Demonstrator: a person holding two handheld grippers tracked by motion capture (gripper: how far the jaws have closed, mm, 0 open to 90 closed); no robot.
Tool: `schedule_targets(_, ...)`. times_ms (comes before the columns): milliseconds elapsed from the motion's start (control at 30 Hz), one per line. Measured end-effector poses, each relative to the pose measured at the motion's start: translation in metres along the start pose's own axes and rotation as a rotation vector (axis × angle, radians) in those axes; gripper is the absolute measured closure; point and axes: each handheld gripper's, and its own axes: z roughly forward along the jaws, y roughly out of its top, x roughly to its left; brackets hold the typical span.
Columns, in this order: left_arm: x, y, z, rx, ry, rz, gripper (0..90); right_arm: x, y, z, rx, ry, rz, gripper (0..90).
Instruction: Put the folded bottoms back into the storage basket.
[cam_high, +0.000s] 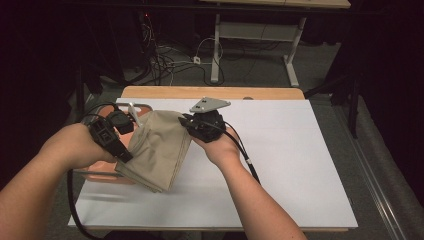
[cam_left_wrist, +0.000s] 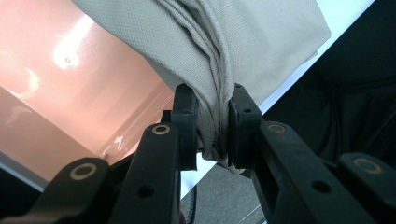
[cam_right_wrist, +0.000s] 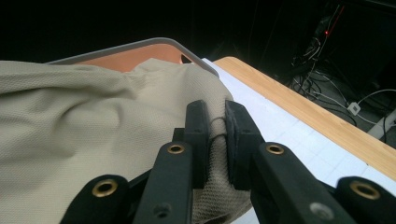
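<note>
A folded beige cloth (cam_high: 160, 147) hangs in the air over the left part of the white table (cam_high: 300, 165), held at two edges. My left gripper (cam_high: 125, 155) is shut on its left edge; in the left gripper view the bunched cloth (cam_left_wrist: 243, 42) is squeezed between the two black jaws of that gripper (cam_left_wrist: 212, 123). My right gripper (cam_high: 186, 122), with a grey plate on top, is shut on the cloth's upper right edge. In the right gripper view the weave of the cloth (cam_right_wrist: 93, 130) is pinched between that gripper's (cam_right_wrist: 215, 135) pads.
An orange tray (cam_high: 102, 174) with a grey rim lies under the cloth at the table's left edge, its floor (cam_left_wrist: 84, 88) close below and its rim (cam_right_wrist: 140, 44) beyond the cloth. A wooden strip (cam_high: 210, 92) borders the far side. Cables lie on the floor beyond.
</note>
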Motion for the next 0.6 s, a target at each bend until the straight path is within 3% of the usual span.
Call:
schedule_targets(333, 0.011, -0.017, -0.003, 0.013, 0.023, -0.025, 74.8, 0.009, 0.010, 0.019, -0.002, 0.033, -0.001, 81.4)
schedule_targets(600, 0.028, -0.040, 0.001, 0.009, 0.020, -0.068, 74.8, 0.022, 0.014, 0.040, -0.003, 0.069, -0.005, 81.4)
